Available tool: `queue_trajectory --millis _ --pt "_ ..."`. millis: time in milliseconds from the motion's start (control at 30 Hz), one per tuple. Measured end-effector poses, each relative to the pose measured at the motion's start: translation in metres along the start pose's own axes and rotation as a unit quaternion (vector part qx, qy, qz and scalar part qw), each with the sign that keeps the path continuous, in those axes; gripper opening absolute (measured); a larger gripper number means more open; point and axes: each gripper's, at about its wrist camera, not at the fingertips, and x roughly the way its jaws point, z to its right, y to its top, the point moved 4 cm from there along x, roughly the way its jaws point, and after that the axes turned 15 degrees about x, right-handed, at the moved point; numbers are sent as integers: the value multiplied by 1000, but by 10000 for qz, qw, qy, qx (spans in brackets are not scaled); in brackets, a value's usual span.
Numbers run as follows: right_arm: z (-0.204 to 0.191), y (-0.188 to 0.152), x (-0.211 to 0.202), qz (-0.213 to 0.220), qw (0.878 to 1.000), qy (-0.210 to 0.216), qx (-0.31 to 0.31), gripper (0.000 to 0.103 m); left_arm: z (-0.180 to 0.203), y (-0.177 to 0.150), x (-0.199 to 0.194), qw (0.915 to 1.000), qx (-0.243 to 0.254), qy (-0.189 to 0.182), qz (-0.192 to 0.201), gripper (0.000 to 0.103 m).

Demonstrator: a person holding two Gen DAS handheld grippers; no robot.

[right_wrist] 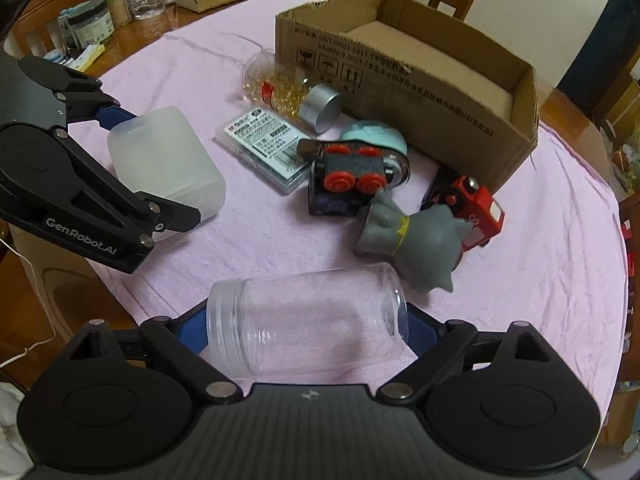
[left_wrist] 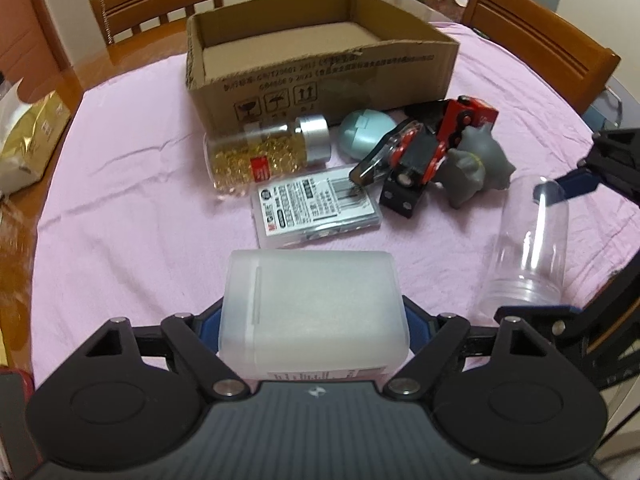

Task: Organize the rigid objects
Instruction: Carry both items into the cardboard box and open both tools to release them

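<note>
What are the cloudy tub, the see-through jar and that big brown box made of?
The cloudy tub looks like frosted, semi-opaque plastic: matte, with soft rounded corners. The see-through jar seems to be clear glossy plastic, perhaps glass; the pink cloth shows through it. The brown box is corrugated cardboard: dull, with ragged torn edges and printed handling symbols.

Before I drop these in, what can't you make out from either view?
- Box floor: near part hidden behind its front wall, both views.
- Left tool pads: covered by the frosted case, left view.
- Case label: cut off by the tool body.
- Card print: too small.
</note>
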Motion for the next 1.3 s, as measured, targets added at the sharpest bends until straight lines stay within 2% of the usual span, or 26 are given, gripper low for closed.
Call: queue_trajectory --millis 300,433,667,900,1067,1300 --pt "9 23 -27 195 9997 125 -45 96 -11 30 -29 9988 451 -146 114 83" --pt "15 40 -42 343 9991 237 -11 96 -21 55 -43 9980 526 -249 252 83" --pt "29 85 -66 730 9966 373 119 96 -48 111 -54 9956 620 -157 687 83" --pt "42 132 -73 1071 9938 264 123 96 -84 168 -30 9936 614 24 944 83" --pt "57 164 -64 1165 9926 181 284 96 -107 201 0 9933 623 84 969 83" --pt "75 195 -45 1148 9921 4 515 96 -130 223 48 9952 527 35 818 83"
